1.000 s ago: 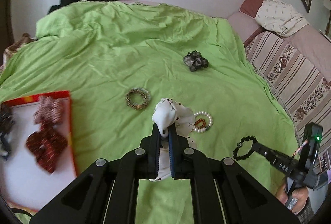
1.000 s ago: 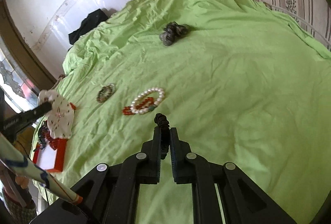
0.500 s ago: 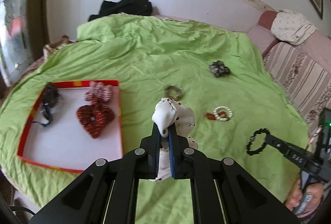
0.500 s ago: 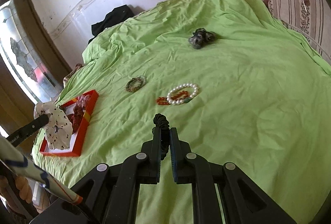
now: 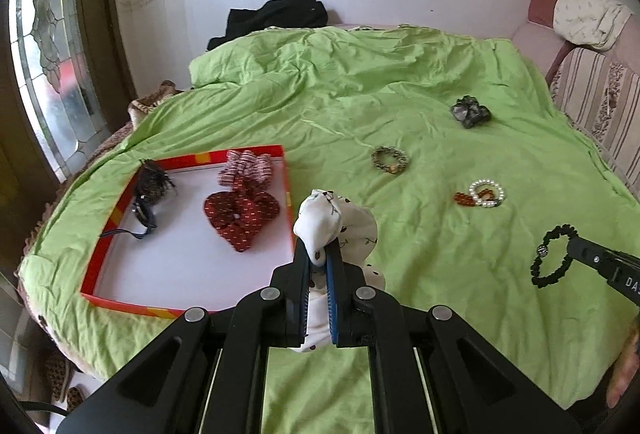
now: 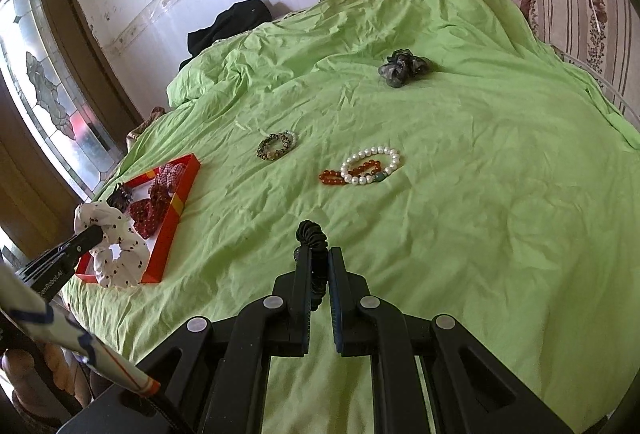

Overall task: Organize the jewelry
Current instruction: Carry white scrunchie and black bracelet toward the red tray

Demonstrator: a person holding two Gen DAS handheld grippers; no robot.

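Observation:
My left gripper [image 5: 319, 254] is shut on a white dotted scrunchie [image 5: 332, 222], held just right of the red-rimmed tray [image 5: 184, 266]; the scrunchie also shows in the right wrist view [image 6: 116, 246]. The tray holds a red scrunchie [image 5: 240, 213], a striped pink one [image 5: 246, 167] and a dark hair piece [image 5: 150, 185]. My right gripper [image 6: 319, 254] is shut on a black bead bracelet [image 6: 314, 238], which also shows in the left wrist view [image 5: 554, 256]. On the green sheet lie a pearl and orange bracelet [image 6: 366, 165], a brown bead bracelet [image 6: 276, 145] and a dark scrunchie [image 6: 404, 67].
The bed's green sheet [image 5: 360, 93] fills both views. A striped sofa [image 5: 600, 97] runs along the right. Black clothing [image 5: 276, 17] lies at the far wall. A window and wooden frame [image 5: 52, 53] stand at the left, past the bed's edge.
Both grippers have pulled back and swung left with their loads. The tray now shows in full in front of the left gripper, and the bed items look farther away.

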